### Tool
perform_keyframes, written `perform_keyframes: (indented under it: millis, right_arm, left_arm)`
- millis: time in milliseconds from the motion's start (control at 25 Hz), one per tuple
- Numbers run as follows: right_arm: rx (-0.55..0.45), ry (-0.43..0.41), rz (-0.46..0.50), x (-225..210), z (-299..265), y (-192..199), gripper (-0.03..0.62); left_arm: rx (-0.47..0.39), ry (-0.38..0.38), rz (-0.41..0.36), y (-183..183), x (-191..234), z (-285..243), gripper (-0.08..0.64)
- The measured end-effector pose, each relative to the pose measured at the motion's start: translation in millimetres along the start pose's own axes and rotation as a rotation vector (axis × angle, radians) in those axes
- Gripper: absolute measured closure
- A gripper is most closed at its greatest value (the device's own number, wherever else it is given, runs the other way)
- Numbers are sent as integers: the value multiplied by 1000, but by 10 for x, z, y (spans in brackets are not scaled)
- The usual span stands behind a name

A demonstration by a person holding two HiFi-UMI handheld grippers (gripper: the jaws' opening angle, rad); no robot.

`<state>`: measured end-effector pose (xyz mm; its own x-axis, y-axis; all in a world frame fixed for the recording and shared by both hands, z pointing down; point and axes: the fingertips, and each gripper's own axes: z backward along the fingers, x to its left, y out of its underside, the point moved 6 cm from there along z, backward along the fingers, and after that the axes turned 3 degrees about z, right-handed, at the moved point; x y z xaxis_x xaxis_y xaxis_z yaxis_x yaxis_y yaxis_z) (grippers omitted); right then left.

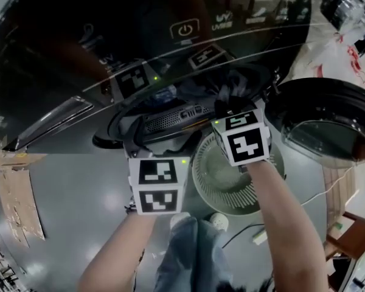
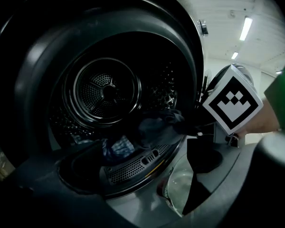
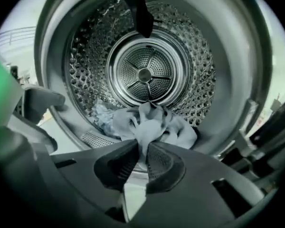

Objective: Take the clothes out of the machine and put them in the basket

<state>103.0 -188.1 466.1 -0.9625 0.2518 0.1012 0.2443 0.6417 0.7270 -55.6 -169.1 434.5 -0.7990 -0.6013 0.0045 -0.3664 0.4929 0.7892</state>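
Note:
The machine's [image 1: 79,53] round opening [image 1: 170,119] faces me, its metal drum [image 3: 145,72] lit in the right gripper view. My right gripper [image 3: 141,150] is shut on a pale grey garment [image 3: 149,125], which is bunched at the opening's lower rim and trails between the pads. From above, the right gripper [image 1: 229,101] reaches into the opening. A checked cloth [image 2: 118,146] lies in the drum behind the garment [image 2: 156,127]. My left gripper [image 2: 140,167] hangs open at the rim with nothing between its fingers; in the head view this left gripper [image 1: 134,140] sits at the opening's lower left. The white round basket [image 1: 214,190] stands on the floor under my right forearm.
The machine's round door [image 1: 328,123] stands swung open at the right. A perforated lint filter [image 2: 133,167] runs along the opening's lower rim. A white cable [image 1: 328,190] and a small plug [image 1: 260,237] lie on the grey floor. Cardboard [image 1: 15,202] lies at the left.

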Motion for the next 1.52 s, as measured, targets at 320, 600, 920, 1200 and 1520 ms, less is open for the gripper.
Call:
perform_keyframes:
  millis: [320,600,920,1200,1520]
  right_arm:
    - [20,-10,32,36,539,-82,557]
    - [24,-20,-30,98,945,-109,557]
    - [-21,-6,-214,197,1534,17,557]
    - [18,-4,-242,162,1767,214,557]
    - [78,31,-264,151,2172,702,557]
  left_arm:
    - [26,5,13,-145,-66,312,3]
    - [34,13,-5,-317,-124,552,3]
    - [30,25,-11,-454,-227,751,3]
    - [45,36,-33,-421,-329,794,3]
    - [77,30,-11,-236,-429,808,3]
